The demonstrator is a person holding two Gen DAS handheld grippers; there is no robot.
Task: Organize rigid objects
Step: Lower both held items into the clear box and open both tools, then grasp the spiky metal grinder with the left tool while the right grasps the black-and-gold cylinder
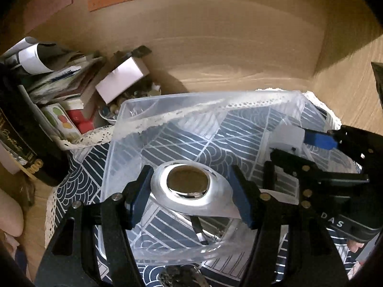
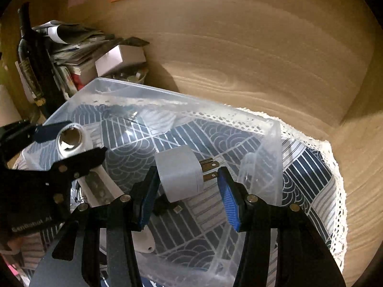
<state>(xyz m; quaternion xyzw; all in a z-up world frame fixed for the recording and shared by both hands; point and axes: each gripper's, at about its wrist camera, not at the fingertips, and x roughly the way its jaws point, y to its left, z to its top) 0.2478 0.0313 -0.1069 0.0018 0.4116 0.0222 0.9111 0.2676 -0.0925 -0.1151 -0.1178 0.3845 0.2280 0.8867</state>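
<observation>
Plug adapter (image 2: pixel 178 173), white, two prongs: between the fingers of the right gripper (image 2: pixel 188 192), over the clear plastic bin (image 2: pixel 273 141); jaws apart, contact with the pads not discernible.

Silver object with round recess (image 1: pixel 189 186), possibly a small lamp or mirror: between the spread jaws of the left gripper (image 1: pixel 190 197), inside the bin, apparently not clamped.

Progress, as judged: both items at the bin, release underway or just finished.

Bin stands on a blue patterned cloth (image 2: pixel 308 172) on the desk (image 2: pixel 251 55). Left of bin: dark wine bottle (image 2: pixel 30 55), stacked books and papers (image 1: pixel 59 76), unsorted.
</observation>
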